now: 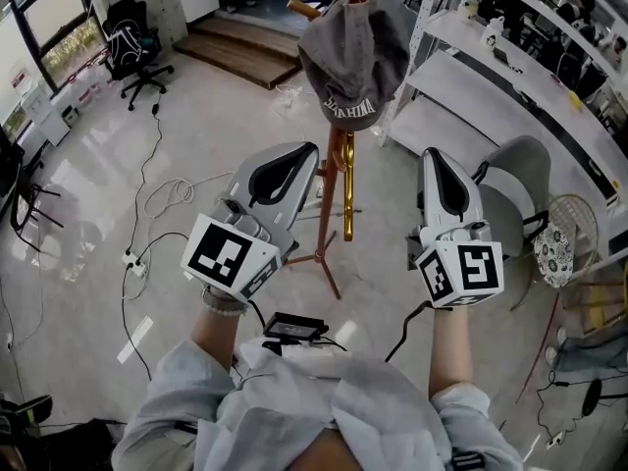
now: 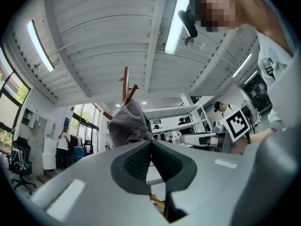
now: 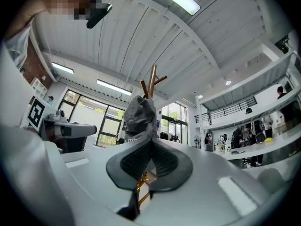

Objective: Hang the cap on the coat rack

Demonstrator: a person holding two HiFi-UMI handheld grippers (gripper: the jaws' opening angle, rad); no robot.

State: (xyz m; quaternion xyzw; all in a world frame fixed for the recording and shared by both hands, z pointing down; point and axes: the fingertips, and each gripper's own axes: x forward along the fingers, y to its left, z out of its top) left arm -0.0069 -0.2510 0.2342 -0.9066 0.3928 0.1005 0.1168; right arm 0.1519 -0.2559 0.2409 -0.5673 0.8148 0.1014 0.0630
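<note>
Cap [image 1: 353, 57] hangs on coat rack [image 1: 337, 180]
Left gripper [image 1: 306, 153] and right gripper [image 1: 434, 157]: jaws fully closed, nothing between them; both sit near the cap, on either side of the rack, not touching it

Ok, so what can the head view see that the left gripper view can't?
Only the head view shows the floor with its cables, the black office chair and the feet of the coat rack.

Only the left gripper view shows the ceiling and its long lights.

Both show the grey cap hanging on top of the wooden coat rack. Both also show the left gripper and the right gripper, each shut with nothing in it.
</note>
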